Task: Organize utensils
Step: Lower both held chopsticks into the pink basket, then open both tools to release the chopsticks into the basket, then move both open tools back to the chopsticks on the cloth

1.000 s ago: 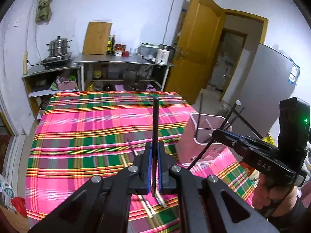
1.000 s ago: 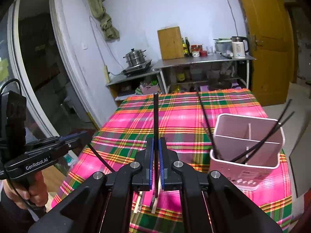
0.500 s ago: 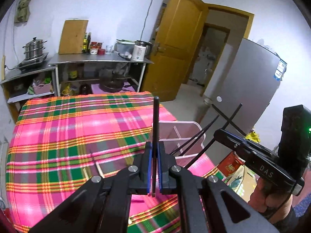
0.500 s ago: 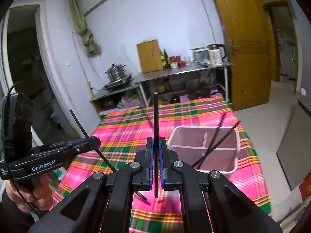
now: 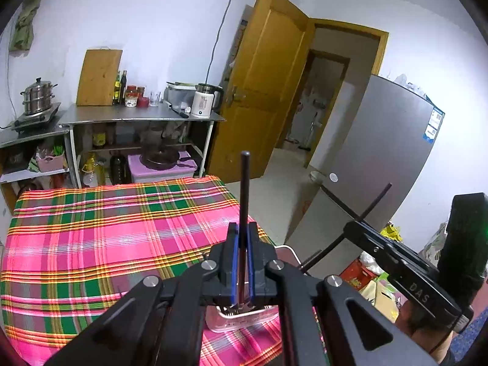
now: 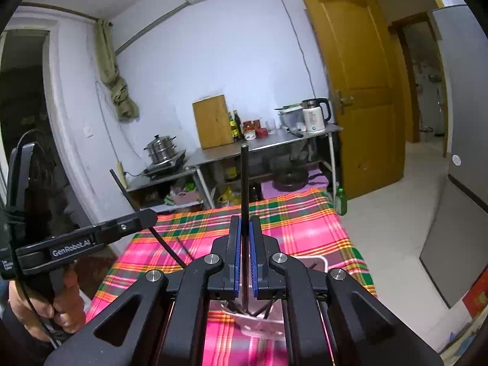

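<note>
Jaws of both grippers, left point(image 5: 241, 262) and right point(image 6: 244, 262), pinch 1 thin black chopstick point(image 5: 244, 195) each; both now raised above pink plastic utensil holder point(image 5: 244, 320), ready to drop in.

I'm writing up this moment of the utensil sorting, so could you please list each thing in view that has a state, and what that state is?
left hand-held gripper: shut on a black chopstick, held upright.
right hand-held gripper: shut on another black chopstick, upright.
pink utensil holder: standing on the plaid tablecloth, chopsticks already inside.
yellow door: open.
steamer pot: lid on.
</note>
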`<state>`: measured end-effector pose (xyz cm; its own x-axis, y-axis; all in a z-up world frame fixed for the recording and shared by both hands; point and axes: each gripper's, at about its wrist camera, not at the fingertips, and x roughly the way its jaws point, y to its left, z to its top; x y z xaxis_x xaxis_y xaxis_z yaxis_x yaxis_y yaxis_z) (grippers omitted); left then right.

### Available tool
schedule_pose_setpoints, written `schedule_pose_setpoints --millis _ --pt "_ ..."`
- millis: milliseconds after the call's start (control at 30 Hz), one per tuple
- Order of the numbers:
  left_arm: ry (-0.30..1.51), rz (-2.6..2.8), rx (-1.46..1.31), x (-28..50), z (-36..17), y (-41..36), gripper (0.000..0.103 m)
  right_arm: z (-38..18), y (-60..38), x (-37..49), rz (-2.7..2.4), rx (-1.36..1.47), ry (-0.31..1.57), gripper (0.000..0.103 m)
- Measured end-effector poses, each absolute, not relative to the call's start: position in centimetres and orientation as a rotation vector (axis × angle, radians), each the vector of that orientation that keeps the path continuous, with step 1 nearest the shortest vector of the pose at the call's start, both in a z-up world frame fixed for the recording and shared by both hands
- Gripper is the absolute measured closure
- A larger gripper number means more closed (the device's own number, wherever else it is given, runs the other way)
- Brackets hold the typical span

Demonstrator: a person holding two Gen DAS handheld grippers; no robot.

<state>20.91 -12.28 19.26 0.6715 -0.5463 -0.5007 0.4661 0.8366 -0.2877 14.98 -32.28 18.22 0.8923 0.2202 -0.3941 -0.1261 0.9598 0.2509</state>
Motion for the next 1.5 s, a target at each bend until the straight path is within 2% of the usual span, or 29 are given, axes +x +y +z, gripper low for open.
schedule_pose_setpoints --millis 767,833,900,933,1133,1233,1500 --pt "0.752 -0.562 -0.078 22.4 11.8 -14.5 0.096 10.9 -31.2 17.3 0.164 0.182 0.602 0.098" --pt "0.751 -0.571 -0.079 22.1 11.8 -14.3 0.091 10.7 -31.5 17.3 0.172 0.198 0.611 0.098" --pt "0.736 -0.559 -0.068 21.6 12.1 -14.1 0.078 10.8 -31.6 17.1 0.161 0.193 0.618 0.098" --pt "0.727 -0.556 -0.070 21.3 12.3 -13.9 0.075 10.8 -31.7 17.0 0.155 0.189 0.617 0.097" --pt "0.682 -0.548 -0.102 19.9 13.5 -11.8 0.074 11.7 -32.1 15.4 0.132 0.198 0.589 0.089" --pt "0.655 -0.527 -0.113 18.8 14.0 -10.4 0.070 12.1 -32.2 14.5 0.127 0.202 0.577 0.089" --pt "0.630 -0.444 -0.128 16.1 13.6 -5.9 0.070 12.9 -32.1 12.4 0.131 0.210 0.550 0.088"
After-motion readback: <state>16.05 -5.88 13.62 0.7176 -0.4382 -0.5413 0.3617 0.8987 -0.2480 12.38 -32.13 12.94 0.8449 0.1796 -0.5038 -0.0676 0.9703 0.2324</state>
